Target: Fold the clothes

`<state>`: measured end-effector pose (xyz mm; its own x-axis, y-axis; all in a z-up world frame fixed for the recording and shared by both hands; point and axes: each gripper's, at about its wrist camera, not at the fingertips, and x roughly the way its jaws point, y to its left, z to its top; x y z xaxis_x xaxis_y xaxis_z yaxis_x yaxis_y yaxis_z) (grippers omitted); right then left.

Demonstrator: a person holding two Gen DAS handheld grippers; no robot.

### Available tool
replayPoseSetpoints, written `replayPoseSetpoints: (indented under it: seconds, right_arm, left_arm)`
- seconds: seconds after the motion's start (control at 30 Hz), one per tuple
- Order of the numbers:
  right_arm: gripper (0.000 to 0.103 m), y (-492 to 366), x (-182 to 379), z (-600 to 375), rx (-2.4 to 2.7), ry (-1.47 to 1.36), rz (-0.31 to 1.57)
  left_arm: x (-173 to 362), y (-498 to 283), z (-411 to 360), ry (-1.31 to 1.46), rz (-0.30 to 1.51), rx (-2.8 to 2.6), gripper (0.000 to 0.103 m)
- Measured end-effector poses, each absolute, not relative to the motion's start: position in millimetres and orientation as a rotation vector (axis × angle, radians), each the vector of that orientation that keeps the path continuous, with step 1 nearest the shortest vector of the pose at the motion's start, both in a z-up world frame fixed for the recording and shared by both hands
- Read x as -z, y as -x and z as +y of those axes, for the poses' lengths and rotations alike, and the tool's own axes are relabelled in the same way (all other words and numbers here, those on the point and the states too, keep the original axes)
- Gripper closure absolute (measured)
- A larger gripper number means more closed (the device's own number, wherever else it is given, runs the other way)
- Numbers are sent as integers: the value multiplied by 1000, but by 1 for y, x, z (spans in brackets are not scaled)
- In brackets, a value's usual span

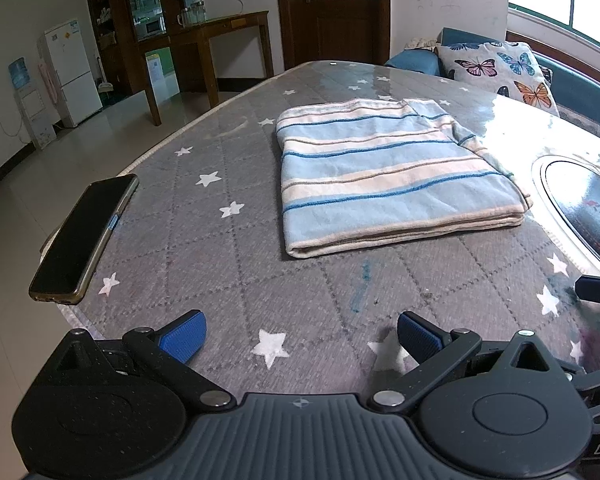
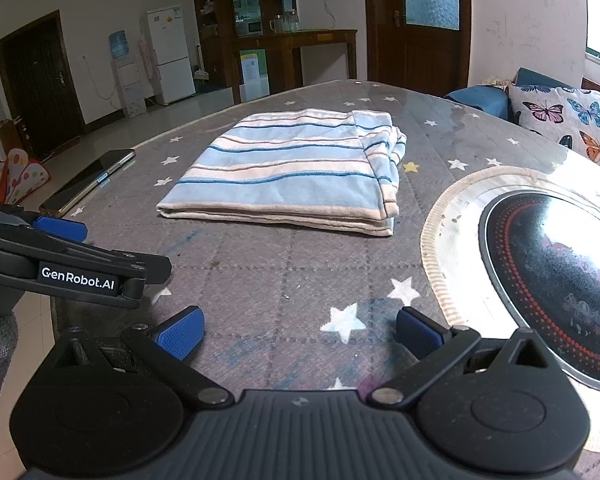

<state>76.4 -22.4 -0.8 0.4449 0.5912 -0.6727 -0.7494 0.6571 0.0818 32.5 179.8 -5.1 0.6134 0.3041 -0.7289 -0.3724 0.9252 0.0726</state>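
Item: striped garment (image 1: 396, 176), pale blue, cream and dark blue, lying folded into a flat rectangle mid-table on the star-print cover (image 1: 228, 280). Folding is looking essentially done; at most a final halving or tidying of the bunched right edge is remaining. Left gripper (image 1: 300, 336) and right gripper (image 2: 298, 332) are both hovering near the front edge, jaws spread wide, holding nothing, well apart from the garment. Phone (image 1: 84, 240) sitting at the left edge. Garment type is hard to make out; built-in cooktop (image 2: 552, 280) is partly cut off.
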Motion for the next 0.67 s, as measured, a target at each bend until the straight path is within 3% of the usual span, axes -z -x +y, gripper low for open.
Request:
replayPoseSetpoints:
  seconds: [0.67]
  right_arm:
    - [0,-80,2,-20,-825,246,726]
  left_arm:
    - [3,-38,184,94,808,-378,0]
